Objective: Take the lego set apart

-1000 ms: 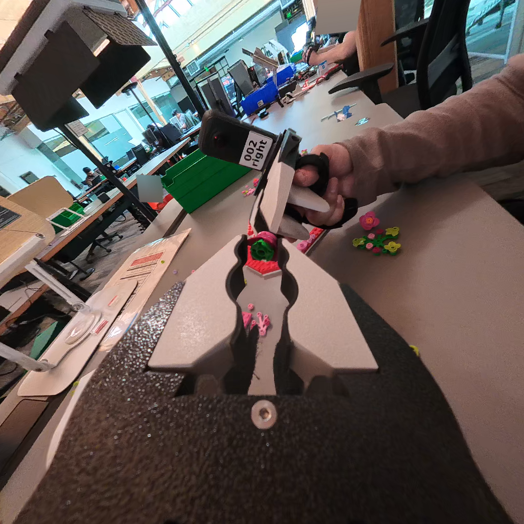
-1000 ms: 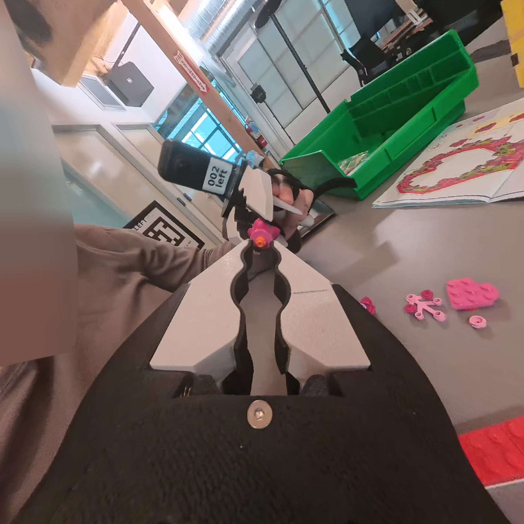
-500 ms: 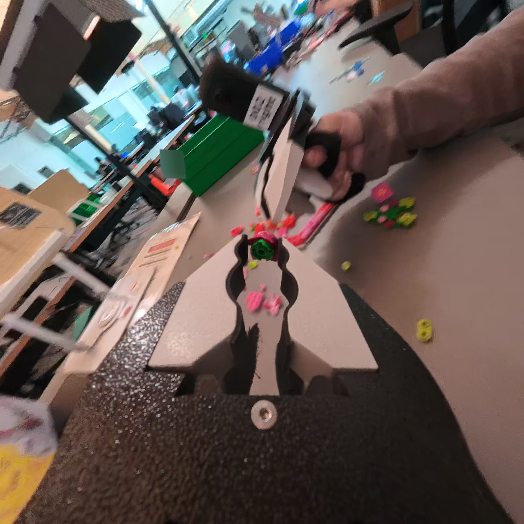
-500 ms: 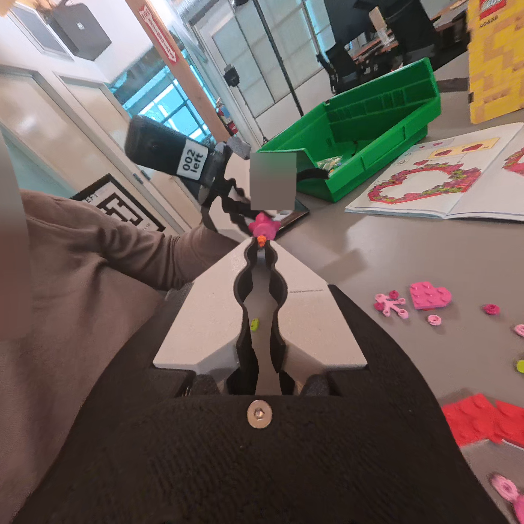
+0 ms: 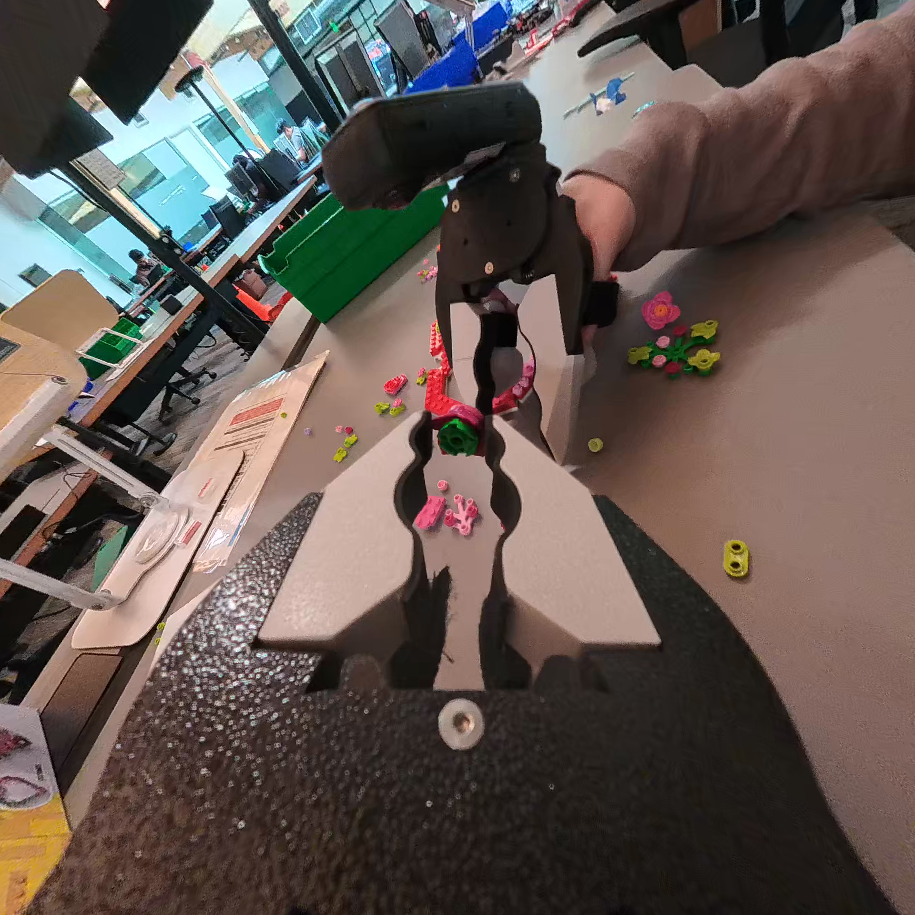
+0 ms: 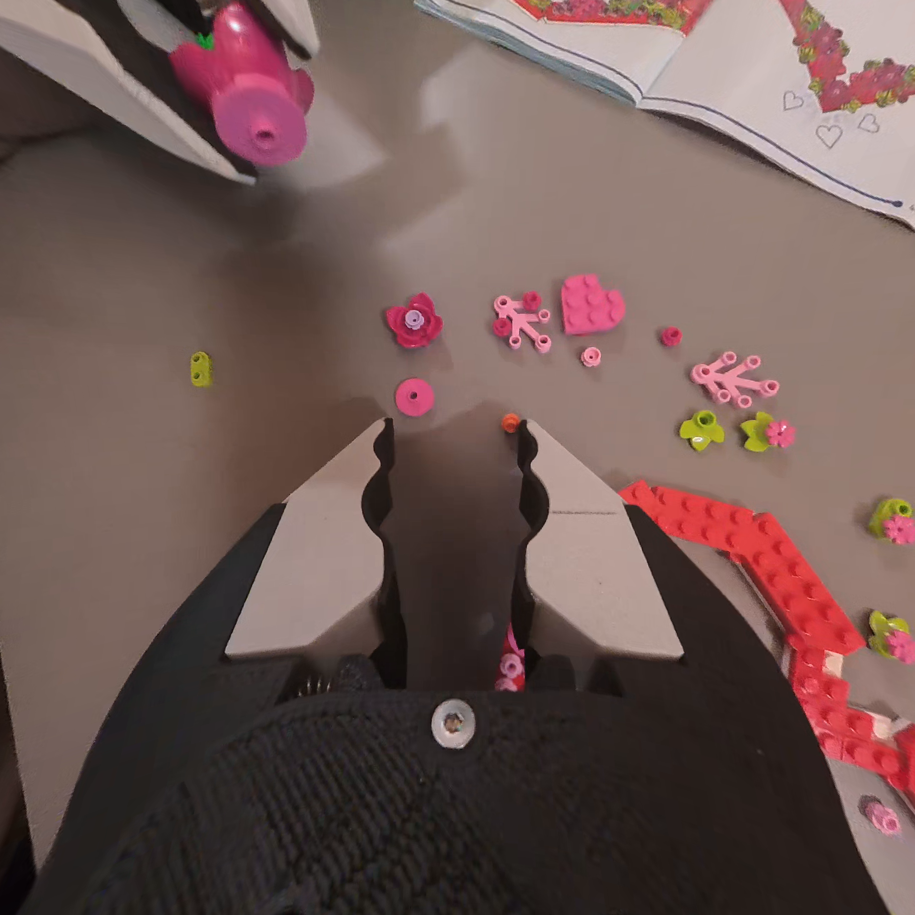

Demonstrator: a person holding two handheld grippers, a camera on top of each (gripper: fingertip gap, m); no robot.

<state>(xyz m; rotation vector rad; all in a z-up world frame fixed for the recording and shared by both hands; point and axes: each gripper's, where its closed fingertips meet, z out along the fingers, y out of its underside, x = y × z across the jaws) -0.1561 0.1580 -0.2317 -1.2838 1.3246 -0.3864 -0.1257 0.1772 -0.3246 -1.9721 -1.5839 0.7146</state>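
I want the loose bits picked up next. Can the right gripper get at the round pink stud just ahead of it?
Probably yes. The right gripper is open and empty, pointing down at the table, with the round pink stud lying just beyond its fingertips. Nothing lies between them.

Right gripper (image 6: 451, 426) is pointing down at the grey table (image 6: 148, 445), jaws spread wide with nothing between them. Tiny orange stud (image 6: 509, 422) sits right at the tip of one finger, and a round pink plate (image 6: 415, 396) just past the tips at 12. Magenta flower (image 6: 414, 320) a bit further out. Pink heart plate (image 6: 591, 304) at 1 o'clock, red plate chain (image 6: 772, 564) at 3, open instruction booklet (image 6: 718, 89) top right. At 11 the left gripper (image 6: 232, 94) is pinching a pink flower piece (image 6: 252, 99).
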